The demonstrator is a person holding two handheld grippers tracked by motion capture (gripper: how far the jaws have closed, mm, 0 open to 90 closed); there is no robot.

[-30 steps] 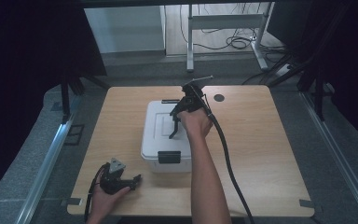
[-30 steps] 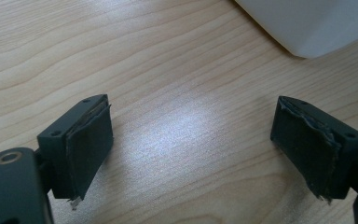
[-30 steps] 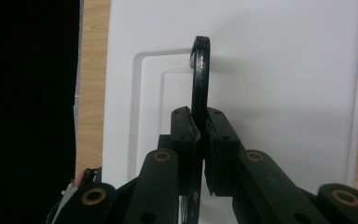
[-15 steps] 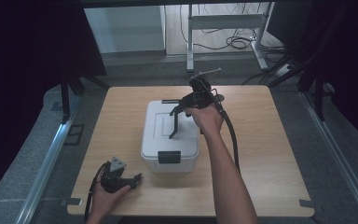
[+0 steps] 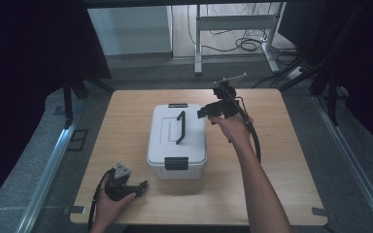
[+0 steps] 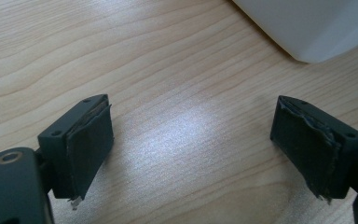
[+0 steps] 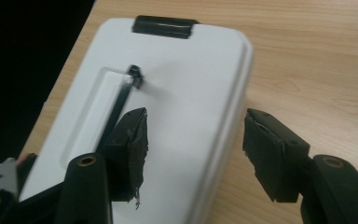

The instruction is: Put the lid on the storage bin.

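White box (image 5: 177, 141); right gripper (image 5: 205, 113) raised beside lid, jaws apart.

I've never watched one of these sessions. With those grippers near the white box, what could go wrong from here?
1. The right gripper hangs open at the edge of the box, beside the raised handle. A careless move might knock the handle or shove the box.
2. Both latches look shut, so pulling on the lid could lift the whole box.
3. The left gripper rests open on the table, apart from the box, so nothing steadies it.

Box (image 5: 177, 141) at mid-table (image 5: 281, 160)
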